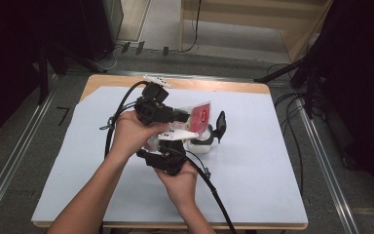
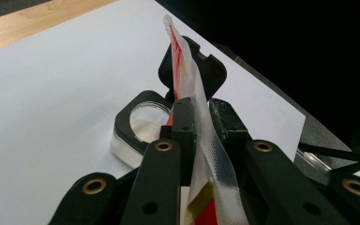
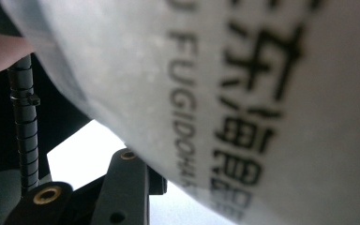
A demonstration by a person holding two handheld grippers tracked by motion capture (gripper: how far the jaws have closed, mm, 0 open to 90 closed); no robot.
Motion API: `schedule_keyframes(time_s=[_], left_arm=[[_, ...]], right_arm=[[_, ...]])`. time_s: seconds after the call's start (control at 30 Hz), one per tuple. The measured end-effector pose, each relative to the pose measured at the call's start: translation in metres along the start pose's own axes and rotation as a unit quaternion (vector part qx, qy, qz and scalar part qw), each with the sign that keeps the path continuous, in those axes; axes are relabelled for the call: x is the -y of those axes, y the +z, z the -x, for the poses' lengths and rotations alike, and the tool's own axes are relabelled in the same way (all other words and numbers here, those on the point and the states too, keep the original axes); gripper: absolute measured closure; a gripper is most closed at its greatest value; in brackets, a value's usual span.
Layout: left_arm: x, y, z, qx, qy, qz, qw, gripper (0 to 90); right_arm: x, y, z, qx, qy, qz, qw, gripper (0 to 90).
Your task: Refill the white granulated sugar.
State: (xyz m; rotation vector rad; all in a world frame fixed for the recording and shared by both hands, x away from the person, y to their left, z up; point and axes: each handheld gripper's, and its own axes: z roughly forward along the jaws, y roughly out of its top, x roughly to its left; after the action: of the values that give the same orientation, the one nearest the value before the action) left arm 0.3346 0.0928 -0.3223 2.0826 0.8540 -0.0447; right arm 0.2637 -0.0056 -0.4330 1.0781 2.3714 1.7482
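White tabletop (image 1: 253,185), glossy crinkled plastic packet (image 2: 201,140).

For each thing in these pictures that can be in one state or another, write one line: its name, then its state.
Packet: held off the table, clamped edge-on, still sealed as far as can be seen.
Container: on the table, open.
Lid: flipped up behind the container's mouth.
Left gripper: shut on the packet.
Right gripper: at the packet's near end; grip cannot be told.

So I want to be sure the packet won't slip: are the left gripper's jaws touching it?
Touching. In the left gripper view the left gripper has both jaws pressed flat against the thin packet, which stands pinched between them.
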Motion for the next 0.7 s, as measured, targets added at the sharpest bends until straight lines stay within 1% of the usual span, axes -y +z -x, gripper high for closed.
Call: schedule_keyframes(time_s=[0.17,0.4,0.47,0.5,0.7], left_arm=[[0.0001,-0.0001,0.0000,-0.001,0.000,0.000,1.0000,82.4],[0.0001,0.0010,0.0008,-0.004,0.004,-0.002,1.0000,82.4],[0.0003,0.0018,0.0011,-0.005,0.003,-0.005,1.0000,82.4],[0.0006,0.0022,0.0009,-0.002,0.002,-0.002,1.0000,82.5],[0.0006,0.0022,0.0010,-0.002,0.002,-0.002,1.0000,82.5]], right_arm=[[0.0003,0.0004,-0.0001,-0.003,-0.007,-0.002,1.0000,62.0],[0.0006,0.0004,0.0008,0.001,-0.005,-0.001,1.0000,63.3],[0.0011,0.0006,0.0010,0.001,-0.001,-0.002,1.0000,63.3],[0.0014,0.0008,0.0011,0.001,0.000,-0.001,1.0000,63.3],[0.0015,0.0006,0.0011,0.002,0.000,-0.002,1.0000,63.3]])
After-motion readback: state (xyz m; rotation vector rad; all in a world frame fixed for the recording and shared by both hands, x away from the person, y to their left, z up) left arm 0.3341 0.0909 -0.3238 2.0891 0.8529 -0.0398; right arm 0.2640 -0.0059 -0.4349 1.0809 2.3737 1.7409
